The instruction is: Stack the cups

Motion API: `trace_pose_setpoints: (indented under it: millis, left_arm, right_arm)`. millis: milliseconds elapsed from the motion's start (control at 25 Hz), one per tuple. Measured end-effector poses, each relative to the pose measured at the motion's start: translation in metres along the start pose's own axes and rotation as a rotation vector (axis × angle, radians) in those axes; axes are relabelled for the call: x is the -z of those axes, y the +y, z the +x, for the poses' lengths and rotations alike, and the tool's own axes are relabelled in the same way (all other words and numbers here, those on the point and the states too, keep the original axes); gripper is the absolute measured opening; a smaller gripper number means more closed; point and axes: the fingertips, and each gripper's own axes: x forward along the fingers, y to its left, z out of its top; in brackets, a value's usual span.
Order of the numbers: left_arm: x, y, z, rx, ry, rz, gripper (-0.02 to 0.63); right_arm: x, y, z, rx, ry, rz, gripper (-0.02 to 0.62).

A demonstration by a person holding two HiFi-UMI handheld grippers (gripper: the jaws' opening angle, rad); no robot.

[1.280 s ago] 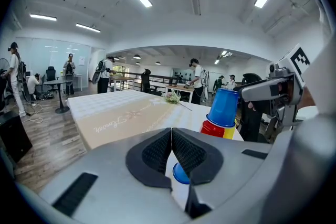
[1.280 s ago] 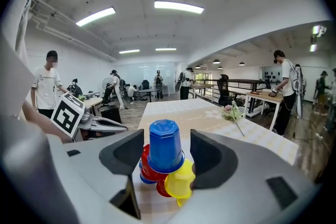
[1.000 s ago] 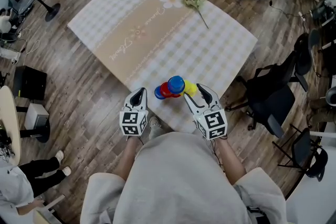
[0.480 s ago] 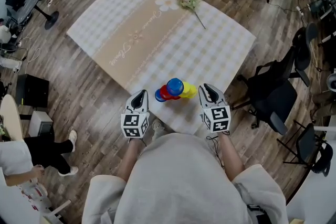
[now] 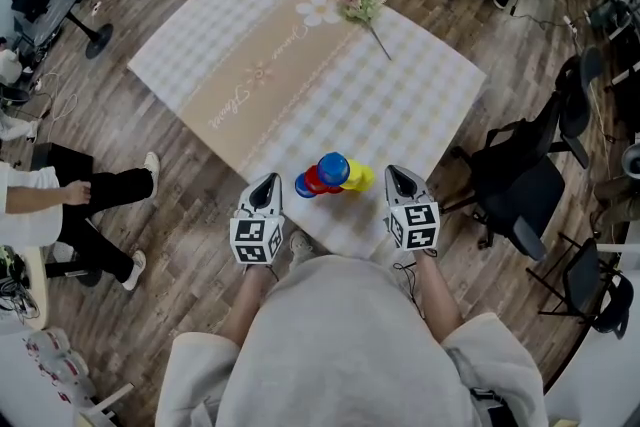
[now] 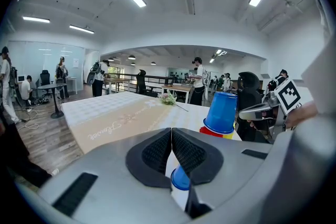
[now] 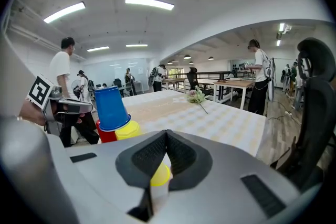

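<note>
Cups sit stacked near the table edge, with left gripper and right gripper both closed and empty; a careless nudge could topple the pile.

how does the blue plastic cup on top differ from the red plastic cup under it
The upside-down blue plastic cup sits highest, resting on other cups; the red plastic cup is in the row beneath it. The blue cup shows nearly whole; the red cup is mostly covered, so its pose cannot be told. Both belong to one cluster at the near edge of the checked tablecloth.
</note>
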Motion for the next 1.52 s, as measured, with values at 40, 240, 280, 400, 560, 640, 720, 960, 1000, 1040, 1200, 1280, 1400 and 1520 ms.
trace_pose_setpoints:
  millis: [40,240,280,400,560,640,720,960,1000,1040,1200,1280,1400,1520]
  left_arm:
    - [0.0,0.0,0.0,0.0,0.0,0.0,0.014]
    - [0.0,0.0,0.0,-0.006,-0.001,-0.003,0.014]
    - [0.0,0.001,0.0,-0.006,-0.001,-0.002,0.014]
    - [0.0,0.001,0.0,-0.006,0.0,-0.003,0.014]
    - [-0.001,0.002,0.002,-0.005,-0.003,-0.006,0.014]
    - [-0.002,0.001,0.003,-0.004,-0.001,-0.005,0.014]
    - [-0.003,0.001,0.004,-0.003,-0.001,-0.004,0.014]
    - [-0.002,0.001,0.006,-0.002,0.001,-0.002,0.014]
    - [-0.002,0.001,0.006,-0.001,0.001,-0.002,0.014]
    - [-0.002,0.001,0.006,-0.001,0.001,-0.002,0.014]
    - [-0.003,0.001,0.007,-0.001,0.0,-0.002,0.014]
    - [-0.003,0.001,0.008,-0.001,0.001,-0.003,0.014]
    - [-0.004,0.001,0.008,-0.001,-0.001,-0.002,0.014]
    - [-0.004,0.003,0.009,-0.004,-0.003,-0.005,0.014]
  right_arm:
    - [0.0,-0.001,0.0,0.001,0.0,0.0,0.0]
    - [0.0,-0.001,0.002,-0.003,0.0,-0.002,0.0]
    - [0.0,0.0,0.003,-0.004,0.001,-0.003,0.0]
    - [-0.001,0.002,0.003,-0.004,0.003,-0.008,0.0]
    - [-0.002,0.003,0.005,-0.003,0.004,-0.013,0.0]
    - [-0.003,0.003,0.006,-0.003,0.004,-0.011,0.0]
    - [-0.003,0.002,0.006,-0.006,0.006,-0.01,0.0]
    - [0.0,0.004,0.005,-0.013,0.007,-0.006,0.0]
    - [0.0,0.004,0.005,-0.014,0.007,-0.006,0.0]
    - [0.0,0.005,0.005,-0.015,0.007,-0.007,0.0]
    - [-0.001,0.007,0.006,-0.02,0.007,-0.013,0.0]
    - [-0.001,0.009,0.007,-0.023,0.008,-0.014,0.0]
    - [0.0,0.01,0.008,-0.027,0.009,-0.015,0.0]
    - [0.0,0.011,0.009,-0.031,0.014,-0.016,0.0]
